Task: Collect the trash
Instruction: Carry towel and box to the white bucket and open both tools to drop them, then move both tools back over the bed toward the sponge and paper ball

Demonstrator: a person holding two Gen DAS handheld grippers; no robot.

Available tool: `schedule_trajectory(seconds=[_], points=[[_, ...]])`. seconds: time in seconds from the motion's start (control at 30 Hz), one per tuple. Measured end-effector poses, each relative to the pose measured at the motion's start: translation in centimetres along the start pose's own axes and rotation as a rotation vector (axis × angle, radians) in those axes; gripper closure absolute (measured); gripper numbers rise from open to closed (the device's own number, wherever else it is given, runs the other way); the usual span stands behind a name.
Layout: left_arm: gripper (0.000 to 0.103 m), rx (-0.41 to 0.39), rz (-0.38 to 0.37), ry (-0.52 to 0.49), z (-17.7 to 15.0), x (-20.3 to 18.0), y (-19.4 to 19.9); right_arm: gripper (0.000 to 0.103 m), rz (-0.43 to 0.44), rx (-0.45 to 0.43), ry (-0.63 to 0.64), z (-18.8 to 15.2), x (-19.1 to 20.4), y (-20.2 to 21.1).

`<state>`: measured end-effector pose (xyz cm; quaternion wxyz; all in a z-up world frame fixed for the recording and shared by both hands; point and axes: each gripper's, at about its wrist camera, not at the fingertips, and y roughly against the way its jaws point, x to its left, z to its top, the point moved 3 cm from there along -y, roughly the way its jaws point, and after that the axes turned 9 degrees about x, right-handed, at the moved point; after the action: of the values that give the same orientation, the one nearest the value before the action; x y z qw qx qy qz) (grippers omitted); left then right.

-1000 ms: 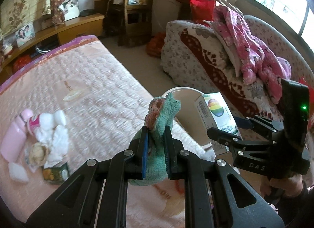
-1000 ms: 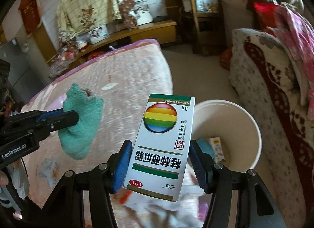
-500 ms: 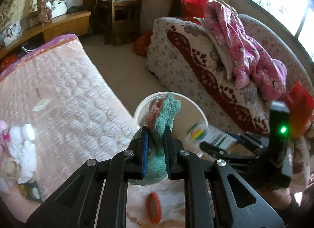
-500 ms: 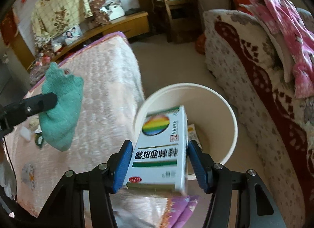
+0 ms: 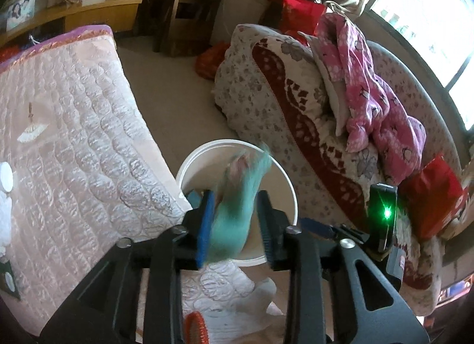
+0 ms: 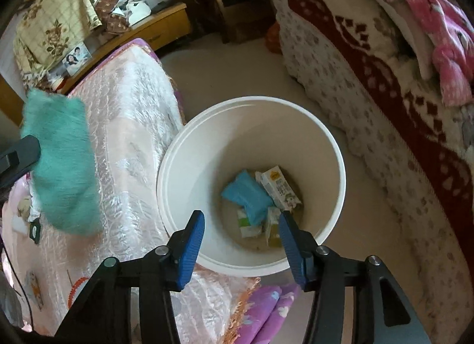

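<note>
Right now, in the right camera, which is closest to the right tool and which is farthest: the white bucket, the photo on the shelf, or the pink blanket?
From the right tool:
1. White bucket, directly under it.
2. Pink blanket, upper right on the sofa.
3. Photo, far upper left on the shelf.

The bucket (image 6: 251,184) stands on the floor between the bed (image 6: 130,125) on its left and the sofa (image 6: 370,77) on its right. Cartons (image 6: 278,187) and a pouch (image 6: 247,196) lie inside it. A cabinet (image 6: 166,24) stands behind the bed.
</note>
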<state>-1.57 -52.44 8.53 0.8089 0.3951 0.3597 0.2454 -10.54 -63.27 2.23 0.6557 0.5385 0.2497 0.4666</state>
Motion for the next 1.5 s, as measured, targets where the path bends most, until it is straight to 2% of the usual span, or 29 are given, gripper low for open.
schedule_trajectory(seconds=[0.2, 0.43, 0.57, 0.77, 1.1, 1.23, 1.5], points=[[0.071, -0.013, 0.021, -0.022, -0.6, 0.3, 1.3, 0.053, 0.003, 0.011, 0.021, -0.4, 0.9, 0.3], [0.071, -0.040, 0.124, -0.040, -2.1, 1.7, 3.2, 0.051, 0.006, 0.002, 0.069, -0.8, 3.1, 1.2], [0.071, -0.063, 0.180, -0.031, -3.1, 2.9, 4.5, 0.042, 0.012, -0.023, 0.102, -1.2, 5.1, 2.2], [0.071, -0.099, 0.242, -0.027, -4.7, 4.6, 7.2, 0.042, 0.039, -0.057, 0.149, -1.7, 8.4, 4.0], [0.071, -0.128, 0.303, 0.034, -7.4, 8.6, 11.3, 0.039, 0.091, -0.079, 0.240, -3.2, 14.6, 5.4], [0.058, -0.135, 0.297, 0.074, -8.9, 11.1, 13.2, 0.039, 0.109, -0.070, 0.279, -3.8, 17.0, 5.4], [0.058, -0.146, 0.340, 0.156, -11.9, 16.6, 16.7, 0.037, 0.138, -0.037, 0.346, -5.2, 21.5, 4.3]])
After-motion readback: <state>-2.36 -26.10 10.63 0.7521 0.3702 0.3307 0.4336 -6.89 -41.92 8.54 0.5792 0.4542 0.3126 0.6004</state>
